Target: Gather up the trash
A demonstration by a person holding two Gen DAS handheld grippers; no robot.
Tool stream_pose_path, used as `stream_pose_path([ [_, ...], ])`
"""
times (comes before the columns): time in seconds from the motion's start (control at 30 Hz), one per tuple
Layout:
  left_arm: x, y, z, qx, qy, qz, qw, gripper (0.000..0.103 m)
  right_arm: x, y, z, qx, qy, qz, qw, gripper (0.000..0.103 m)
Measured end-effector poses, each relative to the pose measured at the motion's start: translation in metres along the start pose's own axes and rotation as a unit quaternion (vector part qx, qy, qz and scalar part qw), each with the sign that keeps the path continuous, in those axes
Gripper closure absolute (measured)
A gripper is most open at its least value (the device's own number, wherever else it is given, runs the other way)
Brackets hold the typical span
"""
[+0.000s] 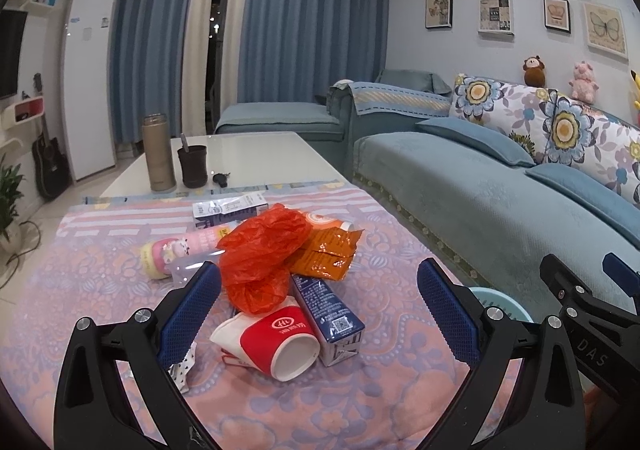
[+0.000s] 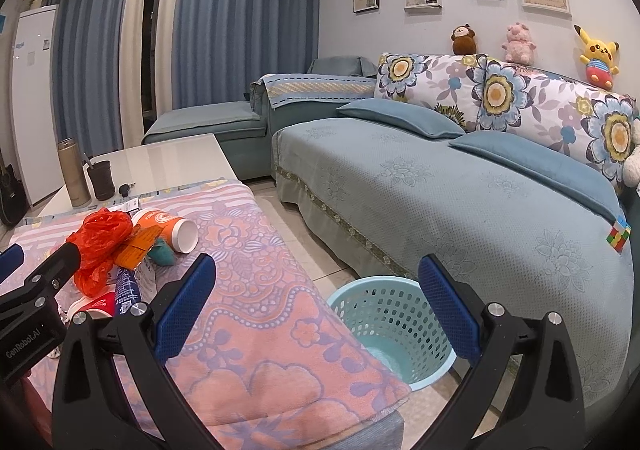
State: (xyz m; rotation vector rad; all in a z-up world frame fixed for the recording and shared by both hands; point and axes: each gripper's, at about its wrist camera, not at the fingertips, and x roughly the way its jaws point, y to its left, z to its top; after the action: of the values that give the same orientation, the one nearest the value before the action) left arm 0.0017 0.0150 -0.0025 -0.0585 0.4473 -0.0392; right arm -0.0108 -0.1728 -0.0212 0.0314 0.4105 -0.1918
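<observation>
A trash pile lies on the pink patterned cloth (image 1: 100, 290): a crumpled red plastic bag (image 1: 260, 254), a red paper cup (image 1: 276, 338) on its side, a blue carton (image 1: 328, 314), an orange wrapper (image 1: 324, 254), a pink bottle (image 1: 180, 250) and a white box (image 1: 228, 207). My left gripper (image 1: 320, 310) is open, its fingers either side of the cup and carton, a little above them. My right gripper (image 2: 316, 302) is open and empty over the cloth's right edge, above a light blue mesh basket (image 2: 392, 330) on the floor. The bag (image 2: 100, 246) and an orange cup (image 2: 168, 230) show left.
A thermos (image 1: 158, 153), a dark cup (image 1: 192, 165) and keys (image 1: 220, 178) stand on the white table's far half (image 1: 248, 153). A blue sofa (image 2: 440, 201) runs along the right, with a tiled floor strip (image 2: 304, 234) between it and the table.
</observation>
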Motion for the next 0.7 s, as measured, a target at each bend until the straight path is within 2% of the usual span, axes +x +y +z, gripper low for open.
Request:
stream_pose_path([
  [0.7,-0.0026,0.0004,-0.0001,-0.001,-0.003,0.000,1.0000,0.008,0.0015,0.0029,0.0010,0.001,0.007,0.009,1.000,0.011],
])
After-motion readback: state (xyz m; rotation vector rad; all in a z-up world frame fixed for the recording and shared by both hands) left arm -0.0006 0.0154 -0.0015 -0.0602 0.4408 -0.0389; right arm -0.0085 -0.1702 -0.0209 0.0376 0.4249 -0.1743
